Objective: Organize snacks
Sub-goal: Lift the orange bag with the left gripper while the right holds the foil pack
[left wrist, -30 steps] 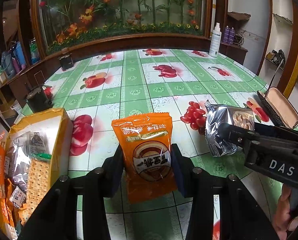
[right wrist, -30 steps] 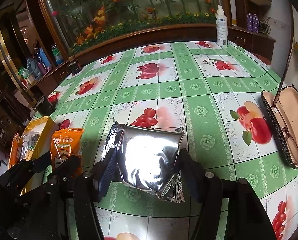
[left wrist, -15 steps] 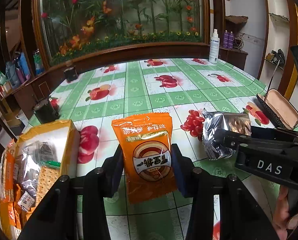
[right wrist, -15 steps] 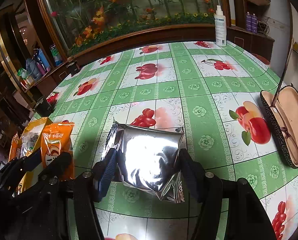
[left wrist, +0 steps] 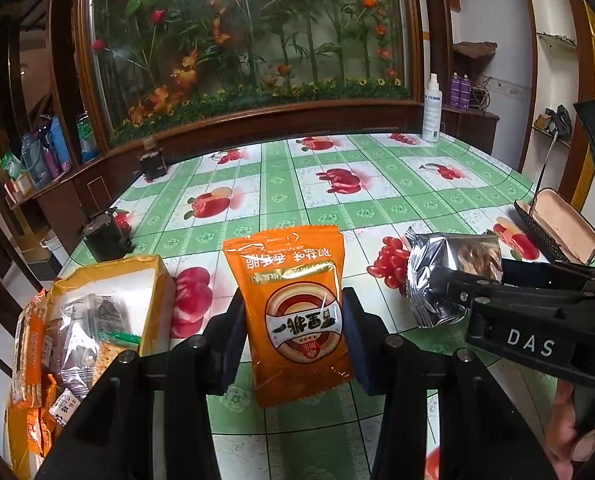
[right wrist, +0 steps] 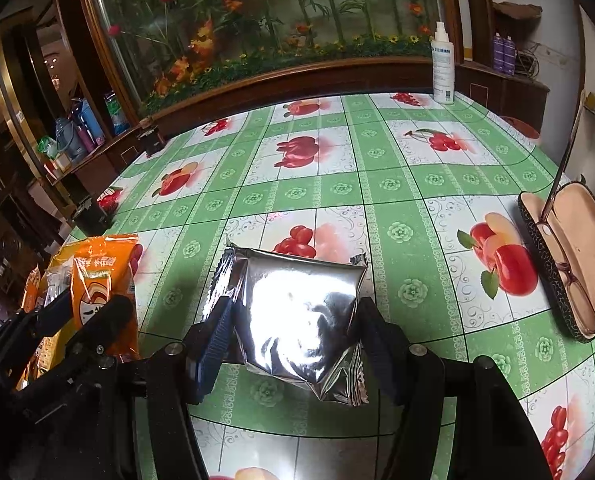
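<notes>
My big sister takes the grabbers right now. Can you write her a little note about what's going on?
Left gripper: shut on the orange packet, held above the table.
Right gripper: shut on the silver packet, also held up.
The snack bag sits at the left table edge, open, with crackers and other packets inside.
Done: both packets picked up.
Left: probably drop both into the bag. The glasses case on the right is not a snack.
</notes>
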Demonstrator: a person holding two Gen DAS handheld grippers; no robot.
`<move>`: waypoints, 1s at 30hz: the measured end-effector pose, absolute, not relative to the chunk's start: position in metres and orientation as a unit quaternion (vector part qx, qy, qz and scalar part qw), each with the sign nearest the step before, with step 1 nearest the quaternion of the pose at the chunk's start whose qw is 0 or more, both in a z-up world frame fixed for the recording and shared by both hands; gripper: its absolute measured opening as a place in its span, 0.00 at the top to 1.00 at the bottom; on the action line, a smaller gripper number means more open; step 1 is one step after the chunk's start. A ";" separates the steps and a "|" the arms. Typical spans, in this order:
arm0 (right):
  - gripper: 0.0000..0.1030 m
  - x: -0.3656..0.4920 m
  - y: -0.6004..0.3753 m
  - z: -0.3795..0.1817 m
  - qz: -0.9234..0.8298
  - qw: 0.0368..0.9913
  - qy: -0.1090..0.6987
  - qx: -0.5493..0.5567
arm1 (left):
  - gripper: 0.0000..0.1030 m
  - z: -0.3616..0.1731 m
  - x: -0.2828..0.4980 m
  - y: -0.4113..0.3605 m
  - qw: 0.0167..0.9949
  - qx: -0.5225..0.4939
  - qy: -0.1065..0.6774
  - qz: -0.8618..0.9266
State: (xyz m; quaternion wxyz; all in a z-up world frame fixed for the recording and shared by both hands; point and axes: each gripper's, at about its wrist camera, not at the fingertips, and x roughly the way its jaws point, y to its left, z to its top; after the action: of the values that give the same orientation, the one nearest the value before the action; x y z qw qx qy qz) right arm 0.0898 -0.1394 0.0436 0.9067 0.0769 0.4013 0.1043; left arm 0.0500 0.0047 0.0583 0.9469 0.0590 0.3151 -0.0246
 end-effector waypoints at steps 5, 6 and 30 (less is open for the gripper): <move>0.35 0.089 -0.137 0.045 0.106 0.909 0.397 0.073 | 0.57 0.066 0.046 0.013 0.951 0.046 0.306 -0.023; 0.35 0.088 -0.137 0.045 0.106 0.909 0.396 0.073 | 0.57 0.068 0.044 0.015 0.952 0.044 0.303 -0.021; 0.35 0.040 -0.048 0.066 0.203 0.920 0.336 0.008 | 0.57 0.097 0.023 0.101 0.956 -0.056 0.285 0.035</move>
State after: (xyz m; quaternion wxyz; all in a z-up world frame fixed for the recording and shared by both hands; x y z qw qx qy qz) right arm 0.0395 -0.0484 0.0661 0.9197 0.0078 0.3359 0.2031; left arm 0.0227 0.1015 0.0968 0.9563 -0.0562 0.2849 0.0354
